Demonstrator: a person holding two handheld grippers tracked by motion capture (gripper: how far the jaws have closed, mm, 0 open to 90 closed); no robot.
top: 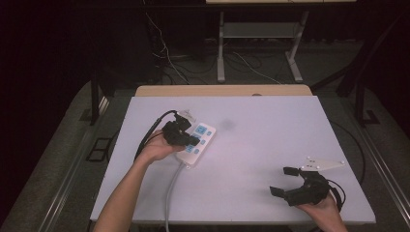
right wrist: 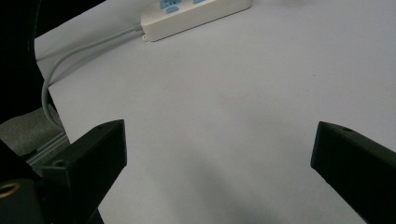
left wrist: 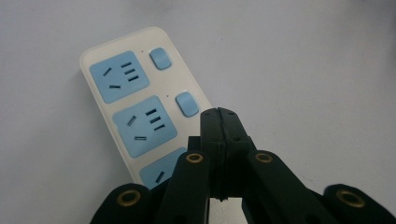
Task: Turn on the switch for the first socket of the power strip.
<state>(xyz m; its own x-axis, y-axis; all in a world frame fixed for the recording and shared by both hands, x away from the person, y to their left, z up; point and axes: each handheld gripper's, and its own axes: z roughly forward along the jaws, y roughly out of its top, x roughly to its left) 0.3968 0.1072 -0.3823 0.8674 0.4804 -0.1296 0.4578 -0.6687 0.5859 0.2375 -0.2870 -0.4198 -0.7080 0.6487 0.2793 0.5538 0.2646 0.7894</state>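
Nearest the person, the right gripper rests low at the front right of the white table, its jaws spread wide with nothing between them — bare tabletop shows in the gap in the right gripper view. It sits well apart from the work.

Farther in, on the left side of the table, lies the white power strip with blue sockets, its grey cord trailing back toward the front edge. The left gripper hangs over the strip's near end, jaws pressed flat together and holding nothing, their joined tip just beside the second blue switch in the left gripper view.

The step in hand looks like pressing a switch with the closed tip. To do it well, keep the jaws together as one blunt point, centre it on the rocker rather than its edge, and push straight down — a sideways shove could slide the strip, since nothing pins it.
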